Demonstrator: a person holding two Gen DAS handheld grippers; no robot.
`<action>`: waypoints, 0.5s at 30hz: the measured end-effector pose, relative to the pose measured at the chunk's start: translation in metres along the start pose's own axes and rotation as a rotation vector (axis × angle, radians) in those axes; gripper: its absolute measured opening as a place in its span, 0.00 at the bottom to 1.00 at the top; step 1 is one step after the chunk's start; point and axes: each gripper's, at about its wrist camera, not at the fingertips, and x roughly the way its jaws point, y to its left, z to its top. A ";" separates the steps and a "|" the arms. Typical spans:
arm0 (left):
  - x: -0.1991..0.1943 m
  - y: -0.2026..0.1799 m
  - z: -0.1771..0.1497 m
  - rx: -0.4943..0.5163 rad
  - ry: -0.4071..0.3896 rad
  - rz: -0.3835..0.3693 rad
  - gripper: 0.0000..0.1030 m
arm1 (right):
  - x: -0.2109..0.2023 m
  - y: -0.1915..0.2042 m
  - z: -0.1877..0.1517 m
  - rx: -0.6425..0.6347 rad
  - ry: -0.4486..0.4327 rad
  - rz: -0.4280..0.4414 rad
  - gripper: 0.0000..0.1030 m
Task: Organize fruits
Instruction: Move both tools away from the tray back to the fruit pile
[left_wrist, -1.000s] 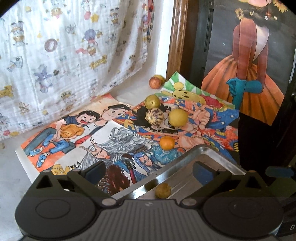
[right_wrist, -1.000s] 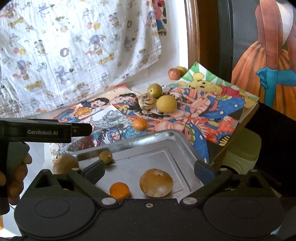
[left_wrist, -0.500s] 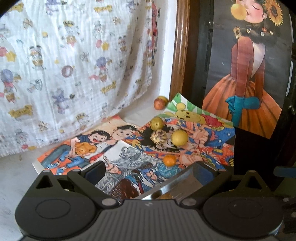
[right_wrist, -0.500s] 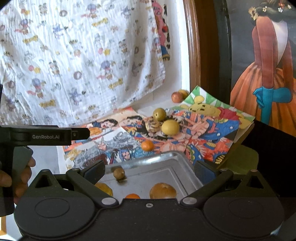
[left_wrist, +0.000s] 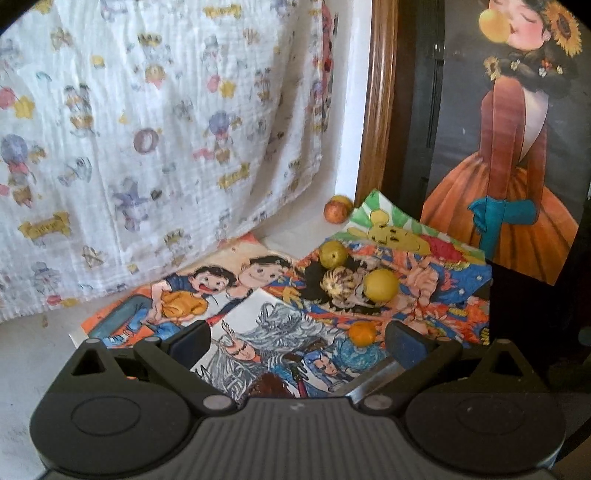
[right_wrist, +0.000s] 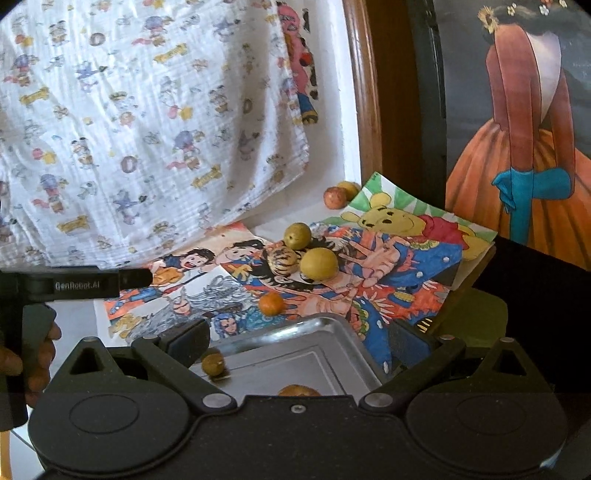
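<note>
Loose fruit lies on cartoon posters: a green-yellow fruit (right_wrist: 296, 235), a striped brown one (right_wrist: 282, 261), a yellow one (right_wrist: 318, 263) and a small orange (right_wrist: 270, 303). The left wrist view shows the same yellow fruit (left_wrist: 381, 284) and orange (left_wrist: 362, 333). A red-and-yellow fruit pair (right_wrist: 337, 195) sits by the wall. The metal tray (right_wrist: 325, 326) near me holds a small brown fruit (right_wrist: 213, 364) and a larger tan fruit (right_wrist: 299, 390), half hidden. My right gripper (right_wrist: 299, 341) hangs open above the tray. My left gripper (left_wrist: 297, 341) is open and empty above the posters, its body (right_wrist: 85, 284) seen at left.
A printed white cloth (left_wrist: 147, 147) hangs behind the posters. A wooden frame (left_wrist: 378, 110) and a dark painted panel of a figure in an orange dress (left_wrist: 509, 166) stand at the right. A hand (right_wrist: 33, 365) holds the left gripper's handle.
Both grippers have risen and pulled back from the tray, so less of the tray and its fruit shows. No fruit has moved.
</note>
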 end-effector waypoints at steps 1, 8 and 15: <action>0.006 -0.001 -0.001 0.005 0.010 -0.001 0.99 | 0.006 -0.003 0.002 0.003 0.005 0.000 0.99; 0.059 -0.019 -0.002 0.045 0.081 -0.040 0.99 | 0.050 -0.026 0.024 0.031 0.019 -0.015 0.99; 0.112 -0.042 0.006 0.110 0.138 -0.084 0.99 | 0.103 -0.047 0.045 0.058 0.043 -0.009 0.99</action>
